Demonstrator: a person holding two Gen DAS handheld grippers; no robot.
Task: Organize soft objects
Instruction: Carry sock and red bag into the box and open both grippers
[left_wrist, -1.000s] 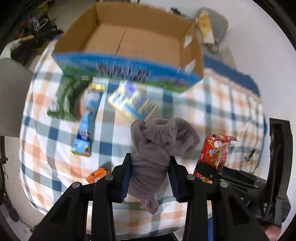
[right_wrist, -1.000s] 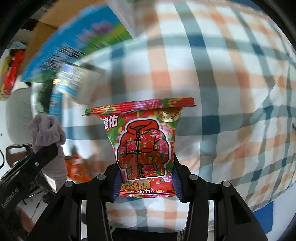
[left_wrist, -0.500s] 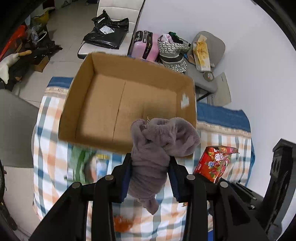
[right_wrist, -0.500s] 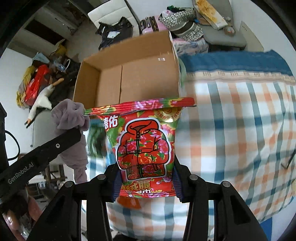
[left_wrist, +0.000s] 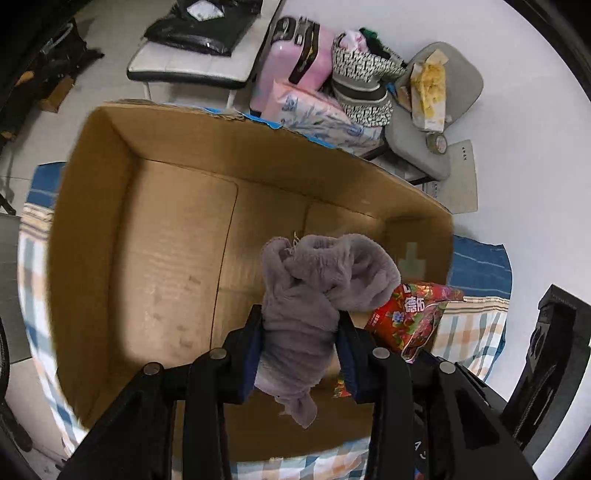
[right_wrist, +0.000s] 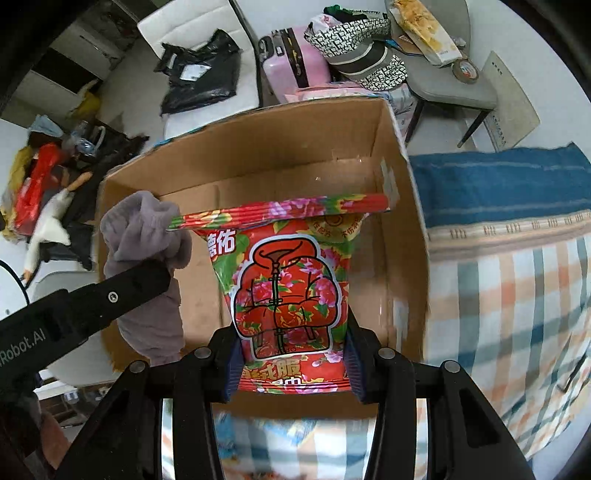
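1. Grey fleece cloth (left_wrist: 314, 291): bunched and clamped between the jaws of the left gripper (left_wrist: 300, 345), held over the open cardboard box (left_wrist: 177, 236), above the right half of its floor. One loose end hangs below the jaws.
2. Red snack packet (right_wrist: 290, 291): pinched at its lower half by the right gripper (right_wrist: 291, 354), upright, its sealed top edge level. It hangs just inside the box's near wall, towards the right-hand side (the left wrist view shows it just beside the cloth, possibly touching).
3. Box state: the visible floor is bare cardboard with nothing lying on it; the box rests on the checked tablecloth (right_wrist: 517, 295).
4. Step in hand (judgement): transport is finished and both items are staged for release into the box.
5. Next move calls for: lowering each gripper towards the floor, then parting the jaws. The cloth may snag on a pad, so release it with a clean retreat. Keep the two grippers apart during descent.
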